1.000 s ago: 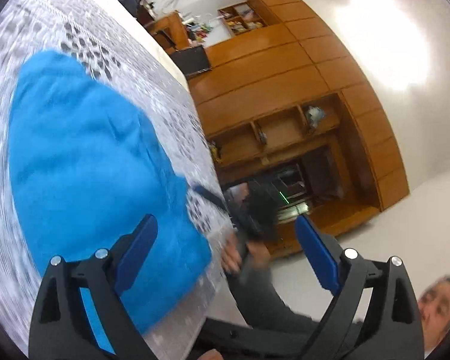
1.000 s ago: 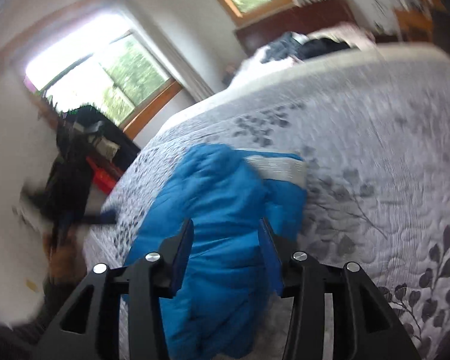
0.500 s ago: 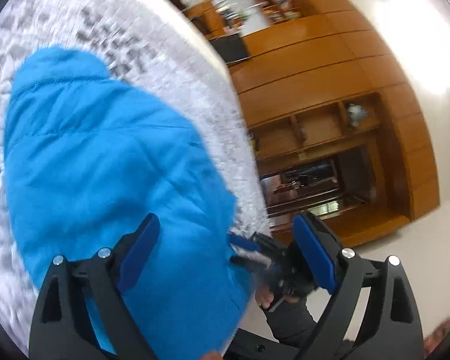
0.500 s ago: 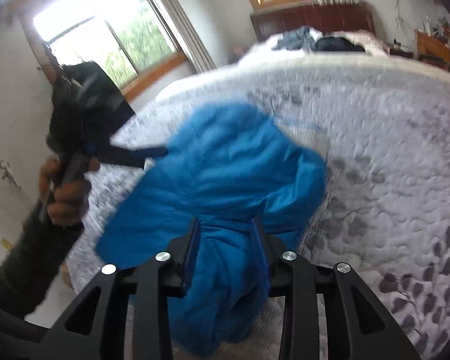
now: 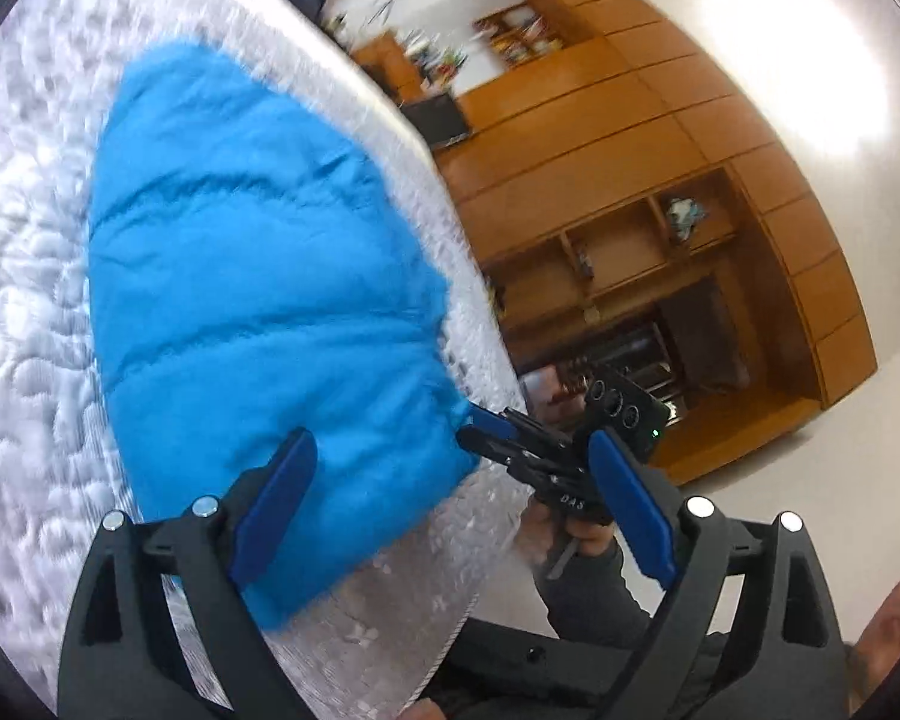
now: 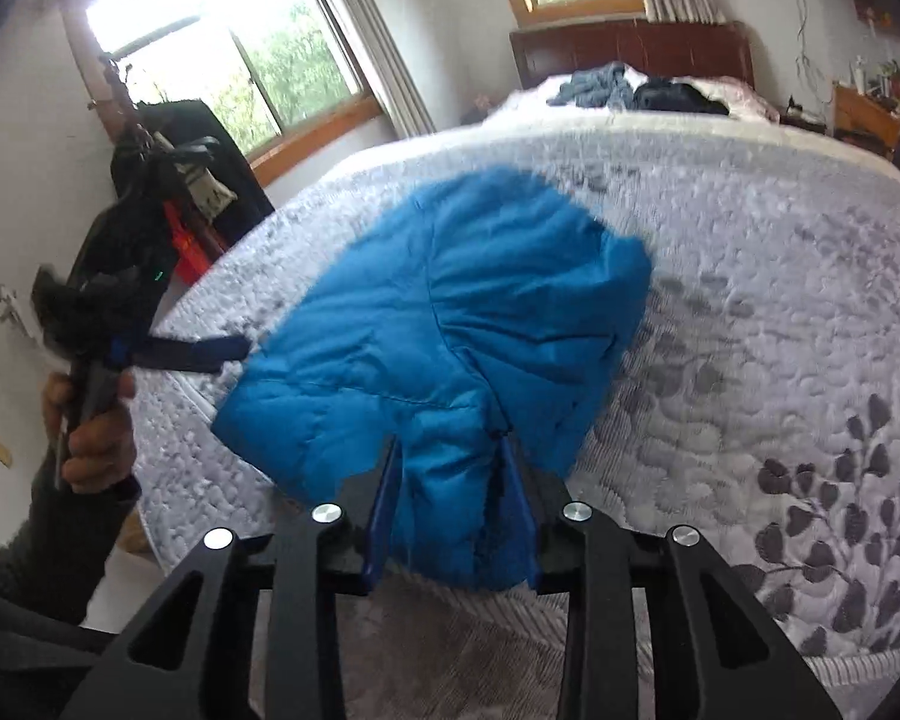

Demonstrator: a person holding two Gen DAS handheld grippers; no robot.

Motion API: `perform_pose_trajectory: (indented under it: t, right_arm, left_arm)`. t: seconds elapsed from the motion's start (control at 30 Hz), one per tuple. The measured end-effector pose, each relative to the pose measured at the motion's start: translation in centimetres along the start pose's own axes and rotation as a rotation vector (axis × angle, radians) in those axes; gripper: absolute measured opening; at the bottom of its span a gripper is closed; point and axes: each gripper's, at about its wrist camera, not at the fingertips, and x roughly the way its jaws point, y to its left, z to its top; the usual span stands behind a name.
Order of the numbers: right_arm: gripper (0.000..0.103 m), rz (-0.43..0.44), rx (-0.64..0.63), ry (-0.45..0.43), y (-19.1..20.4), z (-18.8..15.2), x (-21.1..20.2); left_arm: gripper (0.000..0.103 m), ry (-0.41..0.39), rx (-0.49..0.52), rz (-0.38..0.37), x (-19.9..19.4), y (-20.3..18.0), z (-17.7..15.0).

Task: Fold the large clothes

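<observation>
The right gripper had closed on a bunched fold of the blue jacket, which lay on the bed. The left gripper gaped wide, empty, raised at nine o'clock beyond the bed's edge. Only the left view showed the wooden shelves.

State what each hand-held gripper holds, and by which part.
Right hand-held gripper pinches the puffy blue quilted jacket at its near edge; left hand-held gripper is open, holding nothing.
</observation>
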Motion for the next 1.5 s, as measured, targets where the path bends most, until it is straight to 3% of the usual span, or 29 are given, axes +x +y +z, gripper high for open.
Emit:
perform_pose_trajectory:
  t: [0.03, 0.1, 0.17, 0.2, 0.27, 0.33, 0.4, 0.47, 0.63, 0.7, 0.8, 0.9, 1.1, 1.33, 1.5]
  right_arm:
    - [0.034, -0.011, -0.001, -0.015, 0.2, -0.1, -0.7]
    - [0.037, -0.048, 0.005, -0.039, 0.7, -0.7, -1.8]
    - [0.067, -0.052, 0.010, -0.045, 1.4, -1.4, -2.2]
    - [0.074, -0.074, 0.006, -0.041, 1.8, -1.9, -2.0]
    - [0.079, -0.104, -0.004, -0.041, 2.5, -2.8, -1.7]
    - [0.083, -0.122, 0.005, -0.027, 2.8, -3.5, -1.4]
    - [0.097, -0.161, 0.018, -0.047, 3.3, -4.2, -2.1]
    - [0.099, -0.203, 0.020, -0.068, 3.8, -4.7, -3.2]
    - [0.099, -0.420, -0.011, -0.128, 6.5, -6.1, -6.4]
    - [0.099, -0.520, -0.003, -0.171, 7.6, -6.5, -7.9]
    - [0.099, -0.480, 0.021, -0.219, 9.1, -7.0, -10.9]
    - [0.099, -0.443, 0.023, -0.239, 10.5, -6.5, -13.2]
    - [0.099, -0.521, -0.064, -0.278, 14.1, -5.9, -15.2]
    - [0.099, -0.547, -0.075, -0.235, 15.2, -6.6, -13.7]
    - [0.099, -0.563, -0.076, -0.241, 15.5, -6.8, -13.5]
  left_arm:
    - [0.095, -0.020, 0.021, 0.035, -0.5, -0.5, -0.7]
    - [0.099, -0.087, 0.083, 0.185, -1.6, -1.7, -2.8]
    - [0.100, -0.119, 0.094, 0.284, -1.9, -2.0, -4.5]
    - [0.100, -0.128, 0.097, 0.316, -1.8, -2.1, -5.3]
    - [0.100, -0.129, 0.125, 0.414, -1.2, -2.5, -6.5]
    - [0.100, -0.140, 0.188, 0.567, -0.6, -3.6, -7.9]
    - [0.100, -0.172, 0.264, 0.660, -0.6, -5.0, -9.6]
    - [0.100, -0.198, 0.315, 0.748, -0.9, -6.5, -10.8]
    - [0.100, -0.264, 0.370, 0.972, -2.0, -11.2, -13.7]
    - [0.100, -0.339, 0.361, 0.953, -3.1, -13.1, -14.2]
    - [0.100, -0.394, 0.345, 0.911, -4.6, -15.5, -14.6]
    - [0.100, -0.347, 0.347, 0.919, -4.6, -17.4, -14.3]
    - [0.100, -0.335, 0.397, 0.983, -3.8, -20.3, -15.1]
    - [0.100, -0.258, 0.360, 0.972, -2.1, -19.2, -16.7]
    - [0.100, -0.255, 0.358, 0.973, -1.8, -19.1, -16.9]
